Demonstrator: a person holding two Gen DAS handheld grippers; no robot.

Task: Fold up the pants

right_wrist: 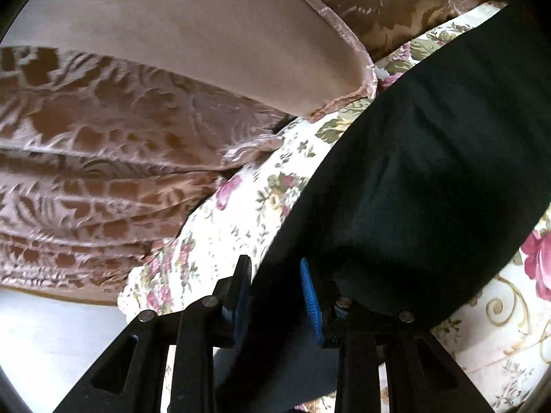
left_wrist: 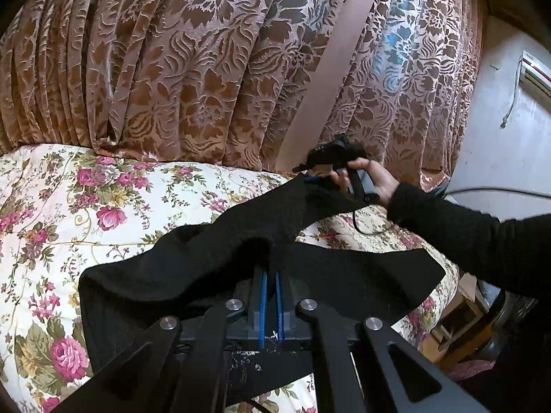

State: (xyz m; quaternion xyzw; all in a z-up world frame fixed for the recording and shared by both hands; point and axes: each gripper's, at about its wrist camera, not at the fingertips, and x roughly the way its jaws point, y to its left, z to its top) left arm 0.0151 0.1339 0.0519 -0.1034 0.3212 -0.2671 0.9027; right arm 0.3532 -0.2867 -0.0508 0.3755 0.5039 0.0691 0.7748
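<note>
Black pants [left_wrist: 220, 261] lie stretched across a floral bedspread [left_wrist: 69, 199]. My left gripper [left_wrist: 271, 268] is shut on a fold of the pants, its blue pads nearly together with cloth bunched over the tips. In the left wrist view the right gripper [left_wrist: 310, 172] is held in a hand at the far end of the pants, gripping the cloth edge. In the right wrist view my right gripper [right_wrist: 275, 268] has the black pants [right_wrist: 413, 172] between its blue pads [right_wrist: 310, 292], with a visible gap between the fingers.
A brown floral curtain [left_wrist: 206, 69] hangs behind the bed and shows close up in the right wrist view [right_wrist: 103, 137]. A white wall with an air conditioner [left_wrist: 533, 72] is at right. A cable [left_wrist: 368, 230] lies on the bed. Boxes [left_wrist: 461, 309] sit beside the bed.
</note>
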